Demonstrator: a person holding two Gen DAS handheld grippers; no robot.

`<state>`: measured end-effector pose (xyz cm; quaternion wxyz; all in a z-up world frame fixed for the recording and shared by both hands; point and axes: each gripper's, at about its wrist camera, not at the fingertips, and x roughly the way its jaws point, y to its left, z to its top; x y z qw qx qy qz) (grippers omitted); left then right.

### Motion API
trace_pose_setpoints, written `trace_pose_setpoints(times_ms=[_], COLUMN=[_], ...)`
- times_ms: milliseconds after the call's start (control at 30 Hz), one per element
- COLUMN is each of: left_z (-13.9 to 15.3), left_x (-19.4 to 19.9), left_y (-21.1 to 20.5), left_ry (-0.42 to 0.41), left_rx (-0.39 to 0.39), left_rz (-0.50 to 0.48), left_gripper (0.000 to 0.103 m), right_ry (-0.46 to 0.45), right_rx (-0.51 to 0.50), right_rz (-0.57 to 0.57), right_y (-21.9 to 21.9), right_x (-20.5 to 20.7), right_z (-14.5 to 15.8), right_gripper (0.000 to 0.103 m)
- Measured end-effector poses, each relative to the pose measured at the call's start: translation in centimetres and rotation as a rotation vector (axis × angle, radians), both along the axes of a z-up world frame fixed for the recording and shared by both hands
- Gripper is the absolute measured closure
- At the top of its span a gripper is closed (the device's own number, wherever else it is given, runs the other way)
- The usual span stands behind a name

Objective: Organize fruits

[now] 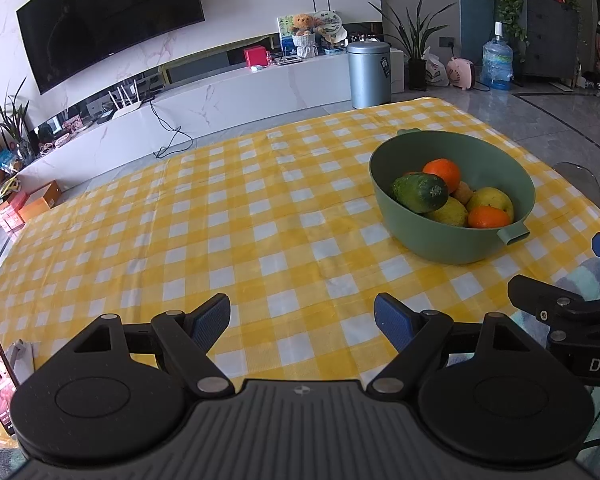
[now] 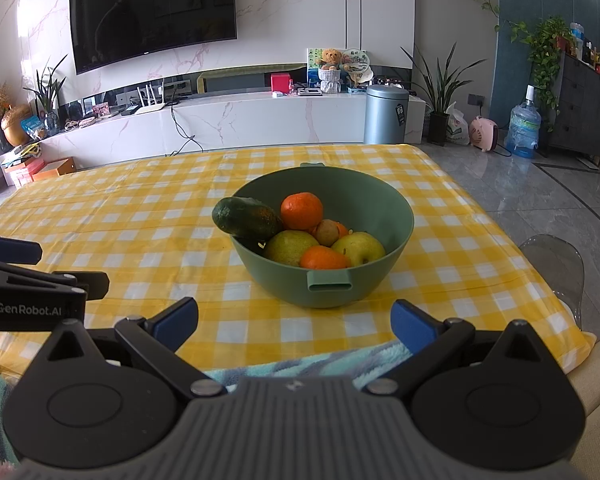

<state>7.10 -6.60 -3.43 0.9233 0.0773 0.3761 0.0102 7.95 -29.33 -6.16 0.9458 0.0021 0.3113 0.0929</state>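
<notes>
Marble wall, a dark television (image 2: 152,12) and a long white console fill the far side of the living room. In front of them stands the table, covered with a yellow checked cloth (image 1: 220,216).

Toward the cloth's right edge, nearer the near edge than the far one, sits the green bowl (image 2: 392,216), with its slotted handle facing the person. All the fruit I can make out is heaped inside it. A dark green cucumber (image 2: 246,217) lies across the left rim with its long axis running left to right and its blunt end jutting out over the cloth. Behind it is an orange (image 2: 302,210), and lower down are a yellow-green pear (image 2: 290,247), a yellow apple (image 2: 359,248) and a second orange (image 2: 323,258). A small brownish fruit is tucked between them; I cannot tell what it is.

The right gripper (image 2: 294,320) faces the bowl almost square on, level and low over the near edge, jaws spread wide and empty. The left gripper (image 1: 302,318) hangs just beside it, likewise splayed and empty. From there the bowl lies ahead and off to the right, across bare cloth.

The right hand is plainly the nearer. I judge it better placed to go straight forward for the cucumber's overhanging end.
</notes>
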Motion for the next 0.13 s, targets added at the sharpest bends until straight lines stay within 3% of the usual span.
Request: trace_pose_setpoints(times_ms=[133], left_z=[0.2], left_x=[-0.09], left_y=[0.01], left_ry=[-0.008], left_rx=[-0.001], left_rz=[0.001], left_gripper=[0.007], right_ry=[0.0], right_rx=[0.0], right_rz=[0.0], right_y=[-0.01], right_x=[0.02], right_z=[0.03], right_gripper=[0.004])
